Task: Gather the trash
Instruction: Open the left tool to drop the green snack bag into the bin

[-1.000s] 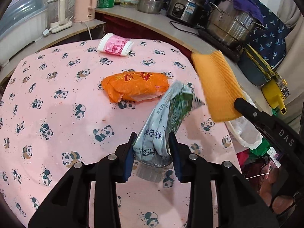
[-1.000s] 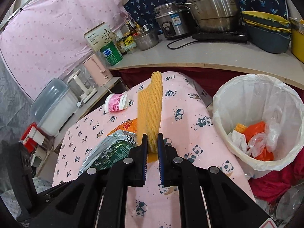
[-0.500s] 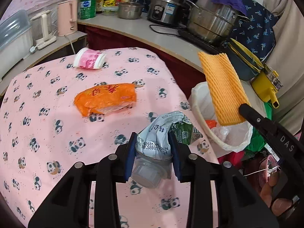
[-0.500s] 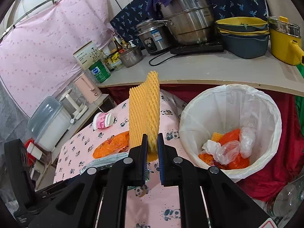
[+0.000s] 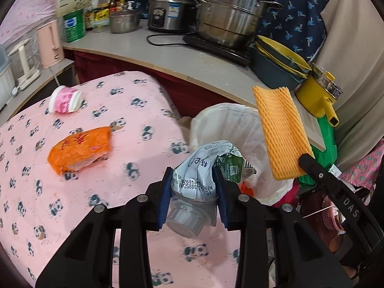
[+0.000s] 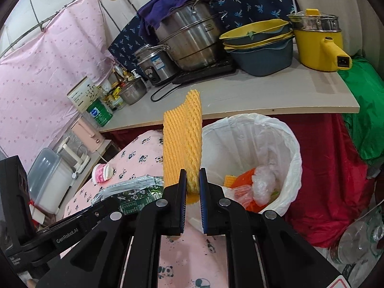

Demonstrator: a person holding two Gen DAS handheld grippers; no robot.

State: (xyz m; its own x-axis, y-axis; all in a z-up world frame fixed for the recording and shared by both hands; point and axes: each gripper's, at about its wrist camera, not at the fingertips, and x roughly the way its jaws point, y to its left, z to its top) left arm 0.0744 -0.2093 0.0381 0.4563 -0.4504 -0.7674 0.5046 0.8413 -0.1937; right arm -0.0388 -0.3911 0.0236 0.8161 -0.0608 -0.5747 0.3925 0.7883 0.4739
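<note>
Left claw (image 5: 192, 187) angles steeply down, pads pinched on a crumpled carton (image 5: 204, 168) — right claw (image 6: 192, 182) beside it, tilted down, nearly closed on yellow foam netting (image 6: 182, 144).

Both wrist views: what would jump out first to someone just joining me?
Both grippers are loaded beside the white-lined trash bin: the right gripper pinches a yellow foam net upright, the left gripper clamps a crumpled drink pouch. An orange wrapper and pink cup lie on the panda tablecloth.
</note>
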